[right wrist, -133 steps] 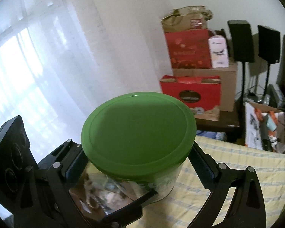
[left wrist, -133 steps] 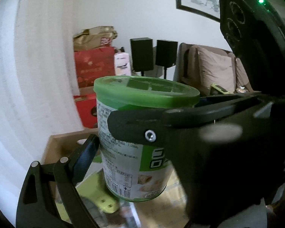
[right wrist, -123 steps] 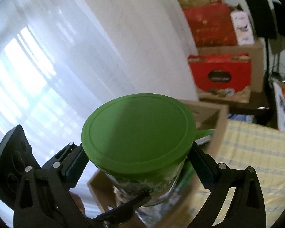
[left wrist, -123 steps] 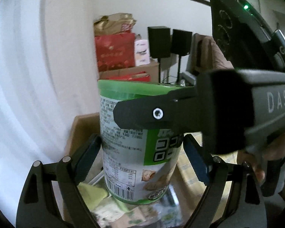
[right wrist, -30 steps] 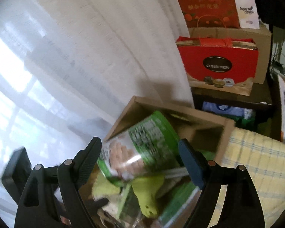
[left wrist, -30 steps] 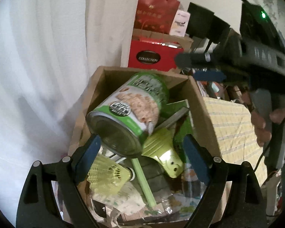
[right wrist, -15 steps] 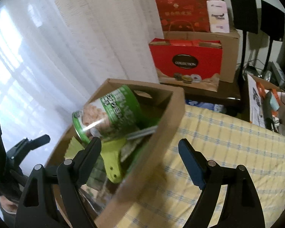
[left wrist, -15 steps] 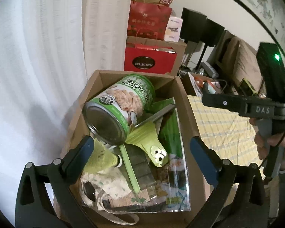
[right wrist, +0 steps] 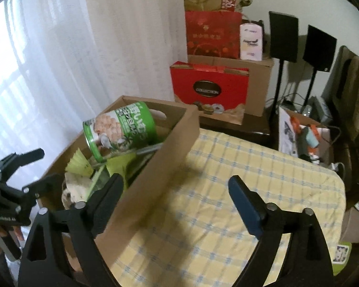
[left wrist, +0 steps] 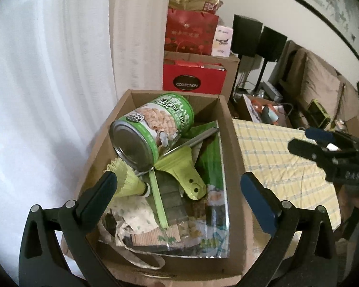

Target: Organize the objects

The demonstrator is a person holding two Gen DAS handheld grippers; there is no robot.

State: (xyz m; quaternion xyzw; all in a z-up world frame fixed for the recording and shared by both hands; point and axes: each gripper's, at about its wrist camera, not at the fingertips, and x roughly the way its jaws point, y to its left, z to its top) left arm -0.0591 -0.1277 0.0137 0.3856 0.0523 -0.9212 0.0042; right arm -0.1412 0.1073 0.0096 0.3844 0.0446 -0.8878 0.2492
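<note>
1. Now the left gripper (left wrist: pixel 178 189) hangs over the cardboard box (left wrist: pixel 234 167), jaws spread wide, having just been opening, nothing between them.
2. Right gripper (right wrist: pixel 174 195) also wide, jaws just opening further, empty, above the box's near wall and the yellow checked cloth (right wrist: pixel 239 191).
3. Green can (left wrist: pixel 150 132) lies tilted on its side inside the box, metal bottom toward the left wrist camera, resting on other contents.
4. Beside the can: yellow shuttlecock (left wrist: pixel 129 181), lime-green plastic tool (left wrist: pixel 182 172), flat green packet (left wrist: pixel 213 162).
5. Beyond the box: red gift box (right wrist: pixel 209 89), white curtain (right wrist: pixel 47 47), two black speakers (right wrist: pixel 283 35).
</note>
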